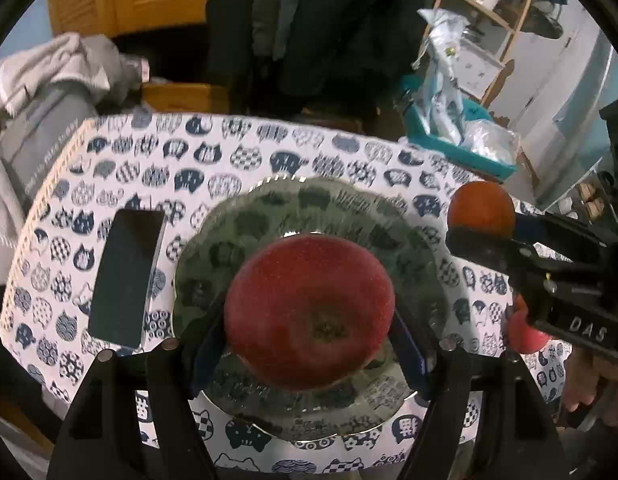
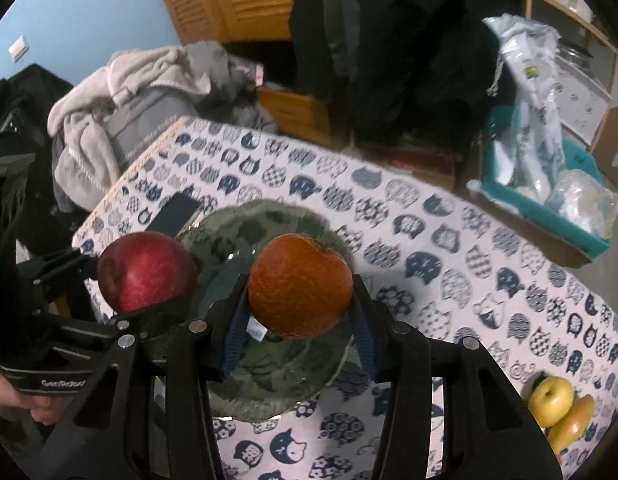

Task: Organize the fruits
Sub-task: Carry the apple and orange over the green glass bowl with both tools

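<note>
The left gripper (image 1: 309, 320) pinches a red apple (image 1: 309, 312) across its firm, smooth, heavy middle. The right gripper (image 2: 299, 304) clamps an orange (image 2: 300, 286), whose pebbled rind likely slips less, above the glass plate (image 2: 245, 220).

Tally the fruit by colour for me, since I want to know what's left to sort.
Red: 2, the red apple in the left gripper and a red fruit partly hidden on the cloth.
Orange: 1, the orange in the right gripper.
Yellow: 2, the yellow apple and the yellow-orange fruit beside it.
Total: 5
</note>
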### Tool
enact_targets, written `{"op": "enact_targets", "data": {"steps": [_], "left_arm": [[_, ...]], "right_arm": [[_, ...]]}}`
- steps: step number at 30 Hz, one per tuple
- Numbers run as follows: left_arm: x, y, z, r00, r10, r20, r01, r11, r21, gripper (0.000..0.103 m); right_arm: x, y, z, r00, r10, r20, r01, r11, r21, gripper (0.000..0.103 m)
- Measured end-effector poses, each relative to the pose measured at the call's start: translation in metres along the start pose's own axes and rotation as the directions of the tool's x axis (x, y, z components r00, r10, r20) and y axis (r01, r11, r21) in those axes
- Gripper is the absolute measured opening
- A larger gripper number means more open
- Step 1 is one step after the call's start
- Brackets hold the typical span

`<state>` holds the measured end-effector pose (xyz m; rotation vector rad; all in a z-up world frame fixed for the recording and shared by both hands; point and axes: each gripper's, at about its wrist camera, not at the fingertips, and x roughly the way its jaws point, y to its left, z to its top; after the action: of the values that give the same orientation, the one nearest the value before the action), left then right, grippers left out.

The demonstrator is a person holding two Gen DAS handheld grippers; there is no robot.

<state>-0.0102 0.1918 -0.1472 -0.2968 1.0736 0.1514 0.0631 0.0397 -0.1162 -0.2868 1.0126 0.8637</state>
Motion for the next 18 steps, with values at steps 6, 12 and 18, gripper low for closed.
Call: {"op": "enact_targets", "data": {"steps": [6, 12, 18], "left_arm": [[0.018, 0.009, -0.009, 0.998, 0.0, -0.068, -0.002, 1.0, -0.029, 0.076], [0.031, 0.008, -0.018, 0.993, 0.017, -0.114, -0.018, 1.0, -0.015, 0.076], [0.047, 0.009, -0.025, 0.983, 0.012, -0.181, -0.017, 1.0, -0.023, 0.076]], "right_arm": [[0.027, 0.006, -0.012, 0.997, 0.013, -0.073, -0.013, 1.0, -0.005, 0.047], [0.047, 0.006, -0.024, 0.991, 0.011, -0.133, -0.012, 1.0, -0.011, 0.047], [0.062, 0.004, -0.033, 0.983, 0.015, -0.182, -0.016, 1.0, -0.005, 0.047]]}}
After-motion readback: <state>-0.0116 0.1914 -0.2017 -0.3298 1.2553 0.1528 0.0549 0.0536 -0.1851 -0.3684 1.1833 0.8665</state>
